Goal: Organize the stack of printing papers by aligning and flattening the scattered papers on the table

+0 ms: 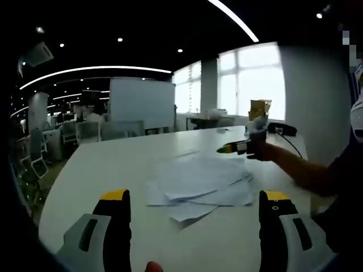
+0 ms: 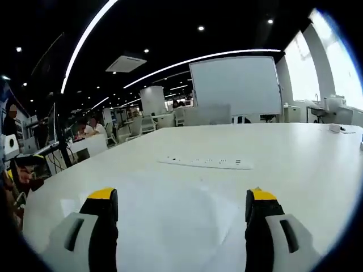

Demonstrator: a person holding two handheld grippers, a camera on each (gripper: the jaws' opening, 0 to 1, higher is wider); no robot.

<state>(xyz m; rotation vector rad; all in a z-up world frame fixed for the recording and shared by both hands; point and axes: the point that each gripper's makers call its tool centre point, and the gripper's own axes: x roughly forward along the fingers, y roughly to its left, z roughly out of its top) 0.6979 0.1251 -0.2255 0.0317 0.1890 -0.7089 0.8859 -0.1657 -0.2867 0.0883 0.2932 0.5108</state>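
White papers [image 1: 198,184] on white table [image 1: 102,170]; L tongs [image 1: 195,207] & R tongs [image 2: 180,207] black w/ yellow tips.

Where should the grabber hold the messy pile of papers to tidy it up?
Probably at the near edge of the papers, where one sheet's corner pokes out toward the open left gripper. The sheets lie flat and fanned on the white table, so come in low from the near side, sliding one jaw under that loose corner.

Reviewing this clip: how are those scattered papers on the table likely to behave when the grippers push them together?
The scattered papers look thin and loosely overlapped, so they would probably slide over one another rather than move as a block. Edges sticking out at angles may buckle or curl if pushed. The white table looks smooth, so sheets likely slip easily.
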